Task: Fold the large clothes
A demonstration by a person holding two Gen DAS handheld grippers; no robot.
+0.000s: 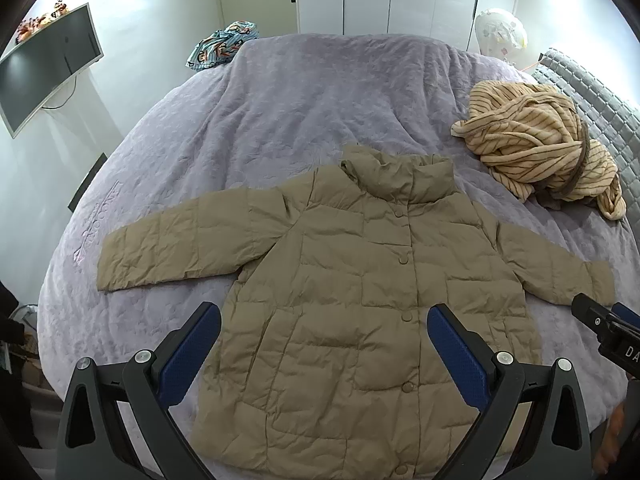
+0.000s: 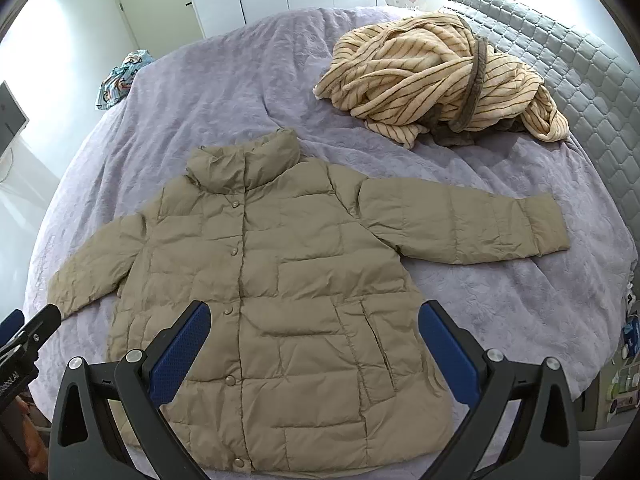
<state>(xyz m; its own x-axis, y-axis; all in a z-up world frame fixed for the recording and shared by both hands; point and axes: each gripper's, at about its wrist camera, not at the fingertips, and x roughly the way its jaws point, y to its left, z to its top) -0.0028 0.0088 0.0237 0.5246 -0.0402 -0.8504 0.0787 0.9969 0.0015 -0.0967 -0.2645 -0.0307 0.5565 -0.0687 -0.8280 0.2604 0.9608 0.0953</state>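
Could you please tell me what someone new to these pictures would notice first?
A khaki quilted puffer jacket lies spread flat, snapped shut, sleeves out, on the near part of a lilac plush bedspread. Beyond its right sleeve a cream, brown-striped fleece robe sits crumpled near the grey quilted headboard. The left gripper and right gripper hover open over the jacket's hem.

The left gripper (image 1: 324, 320) hangs in the air with its jaws spread wide and nothing between its blue pads (image 1: 192, 354). The right gripper (image 2: 314, 318) is in the same state, jaws wide apart and empty, tilted steeply downward. The two are held side by side, each one's black tip showing at the edge of the other's view. Neither touches anything.
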